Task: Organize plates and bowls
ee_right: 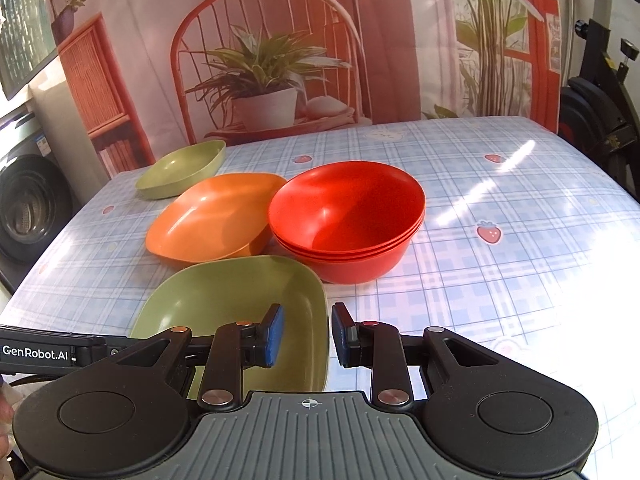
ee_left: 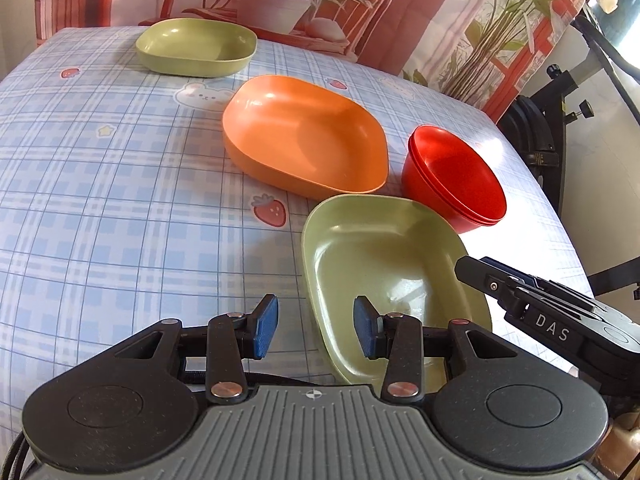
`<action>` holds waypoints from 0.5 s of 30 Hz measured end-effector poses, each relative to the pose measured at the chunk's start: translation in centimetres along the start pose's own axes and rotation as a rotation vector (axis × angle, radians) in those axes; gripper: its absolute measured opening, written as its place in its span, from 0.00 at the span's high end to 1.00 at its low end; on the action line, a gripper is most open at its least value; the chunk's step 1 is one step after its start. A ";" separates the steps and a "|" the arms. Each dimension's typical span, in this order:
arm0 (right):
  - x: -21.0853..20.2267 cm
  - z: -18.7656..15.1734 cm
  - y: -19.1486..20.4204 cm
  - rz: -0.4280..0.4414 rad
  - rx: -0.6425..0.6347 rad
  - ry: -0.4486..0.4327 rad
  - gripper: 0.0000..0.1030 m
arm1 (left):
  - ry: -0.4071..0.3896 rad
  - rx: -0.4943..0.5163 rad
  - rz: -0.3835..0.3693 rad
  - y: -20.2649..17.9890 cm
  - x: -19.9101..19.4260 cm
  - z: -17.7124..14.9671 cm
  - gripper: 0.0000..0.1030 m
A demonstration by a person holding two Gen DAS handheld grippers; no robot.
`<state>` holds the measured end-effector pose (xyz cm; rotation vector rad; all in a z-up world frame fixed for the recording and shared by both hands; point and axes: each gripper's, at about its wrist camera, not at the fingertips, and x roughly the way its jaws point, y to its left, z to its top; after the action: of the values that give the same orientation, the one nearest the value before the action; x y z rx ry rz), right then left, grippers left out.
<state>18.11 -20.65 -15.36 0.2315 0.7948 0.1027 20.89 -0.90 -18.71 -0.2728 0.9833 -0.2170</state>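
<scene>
Plates first: the near green plate [ee_left: 384,280] sits at the front edge of the bench [ee_left: 100,200], right under both tools. The orange plate [ee_left: 304,136] is just behind it, and the far green plate [ee_left: 196,46] sits well apart at the back corner. The red bowls [ee_right: 348,220], which look like a nested stack of three, stand just beside the orange plate and just behind the near green one's right corner.

Left tool [ee_left: 316,326] is open about halfway with nothing between the pads. From its camera the plate's left rim falls between the fingers, with the right pad over the plate's inside and the left pad outside it. Right tool [ee_right: 306,334] is also open and empty, though its gap is a bit narrower. It straddles the plate's right rim the same way, left pad over the inside and right pad outside.

So the thing that matters here: the near green plate lies dead ahead and slightly below both tools, long axis running away from the camera toward the orange plate. Either hand is lined up on a side rim. Neither looks clearly nearer to me. I can't tell whether any pad is actually touching the rim yet.

My guess is the bowls are already sorted and the plates are what's left to stack.
</scene>
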 end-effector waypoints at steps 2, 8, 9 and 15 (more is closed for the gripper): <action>0.1 -0.1 -0.1 -0.002 0.006 0.011 0.76 | 0.002 -0.007 0.015 0.2 0.1 -0.1 0.64; 0.8 -0.5 -0.5 -0.016 0.032 0.048 0.87 | 0.016 0.019 0.007 0.0 0.4 -0.3 0.83; 0.8 -0.6 -0.6 -0.016 0.033 0.049 0.90 | 0.014 0.020 0.001 0.0 0.4 -0.4 0.84; 0.8 -0.7 -0.9 -0.008 0.052 0.058 0.94 | 0.003 0.029 -0.008 -0.2 0.1 -0.5 0.89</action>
<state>18.16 -21.23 -16.59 0.2750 0.8563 0.0816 20.50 -1.20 -19.03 -0.2498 0.9810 -0.2389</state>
